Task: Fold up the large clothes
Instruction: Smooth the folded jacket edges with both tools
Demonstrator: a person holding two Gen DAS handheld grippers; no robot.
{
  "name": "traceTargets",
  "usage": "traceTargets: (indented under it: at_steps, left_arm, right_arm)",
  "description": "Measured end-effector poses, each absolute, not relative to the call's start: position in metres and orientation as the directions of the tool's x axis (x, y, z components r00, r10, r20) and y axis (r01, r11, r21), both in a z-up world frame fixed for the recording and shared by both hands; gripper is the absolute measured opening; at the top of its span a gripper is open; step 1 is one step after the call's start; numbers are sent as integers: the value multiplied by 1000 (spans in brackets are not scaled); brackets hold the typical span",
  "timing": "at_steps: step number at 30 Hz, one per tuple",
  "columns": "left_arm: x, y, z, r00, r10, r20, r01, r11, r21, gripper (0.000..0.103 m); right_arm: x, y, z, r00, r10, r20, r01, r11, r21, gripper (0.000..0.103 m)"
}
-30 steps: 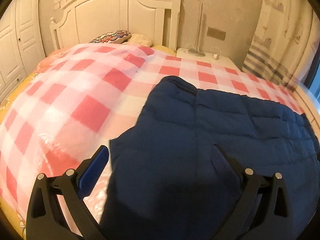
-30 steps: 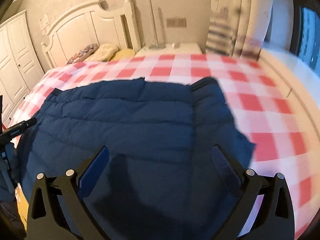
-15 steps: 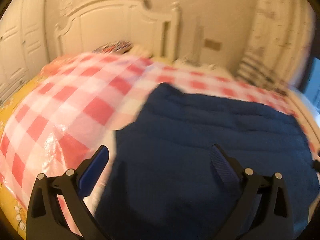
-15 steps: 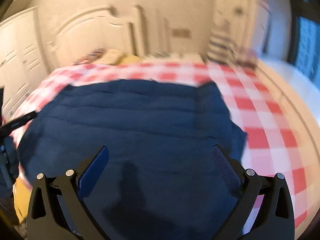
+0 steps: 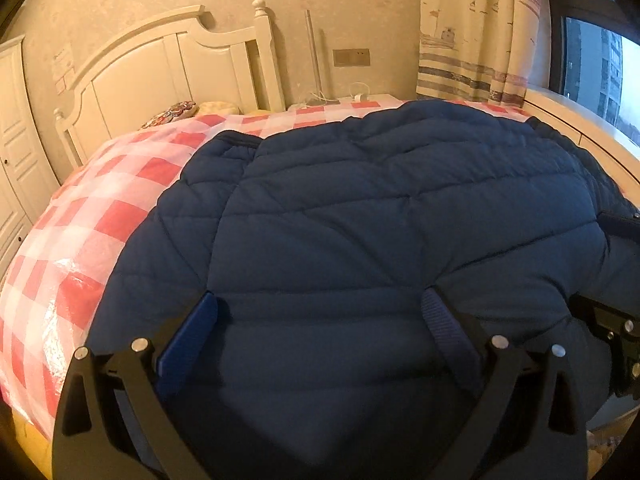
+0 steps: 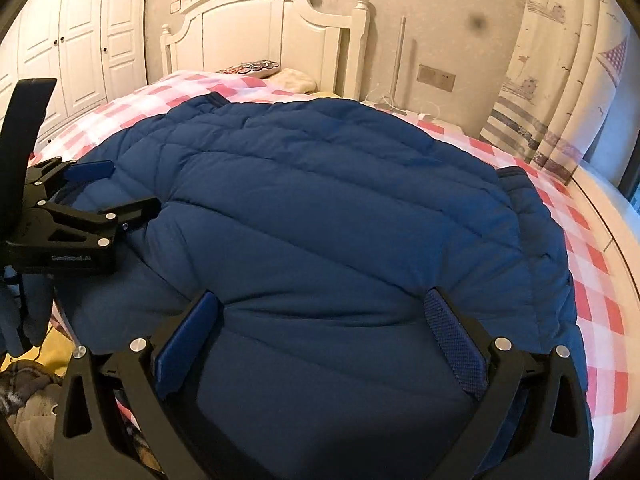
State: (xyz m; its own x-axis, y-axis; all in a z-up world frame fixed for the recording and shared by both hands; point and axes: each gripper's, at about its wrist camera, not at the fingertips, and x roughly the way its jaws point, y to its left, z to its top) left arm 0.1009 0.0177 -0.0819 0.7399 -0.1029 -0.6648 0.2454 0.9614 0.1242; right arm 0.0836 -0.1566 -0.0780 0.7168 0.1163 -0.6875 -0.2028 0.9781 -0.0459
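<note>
1. Lying spread on the bed, the big dark blue quilted puffer jacket [image 5: 380, 208] covered much of the pink and white checked bedspread [image 5: 100, 216], with its near hem at the foot edge of the bed.
2. The left gripper [image 5: 320, 332] was wide apart, both blue pads over the near hem, and it grasped nothing. I could not tell if the pads touched the cloth.
3. The right gripper [image 6: 324, 328] was spread in the same way over the near edge of the jacket, and it also had nothing between its pads.
4. In the right wrist view, the left gripper [image 6: 108, 196] was seen from the side, low over the left corner of the jacket, its fingers parted.
5. The jacket seemed to lie flat with its back side up. A narrower part [image 6: 532, 216] stuck out at its right side, maybe a sleeve, but I could not say for sure.
6. In my judgement, the task was at an early stage: the jacket was laid out and smoothed, but no clear fold of the body was visible.
7. What remained, as I judged, was to take the sides or sleeves inward and then to fold the body into a compact shape.
8. The white wooden headboard [image 6: 256, 40] and the patterned pillow [image 6: 252, 67] stood well apart from the jacket.
</note>
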Motion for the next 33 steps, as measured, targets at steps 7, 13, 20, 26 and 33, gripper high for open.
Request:
traceTargets:
  at_steps: [7, 13, 20, 26, 33]
  left_arm:
    - [95, 90, -65, 760, -26, -649, 91, 994, 67, 101]
    - [99, 111, -88, 742, -78, -666, 112, 994, 9, 101]
    - [90, 128, -83, 720, -66, -691, 75, 997, -18, 101]
    - [94, 135, -92, 715, -110, -690, 81, 994, -74, 101]
    - [94, 135, -90, 722, -109, -684, 81, 994, -73, 101]
  right_arm:
    - [49, -193, -57, 750, 35, -661, -84, 996, -43, 98]
    - [45, -215, -78, 726, 97, -681, -86, 995, 50, 99]
    - [32, -240, -59, 746, -30, -665, 30, 999, -11, 98]
    - [31, -262, -88, 751, 68, -657, 31, 990, 138, 99]
    - [27, -260, -89, 776, 55, -629, 44, 989, 141, 99]
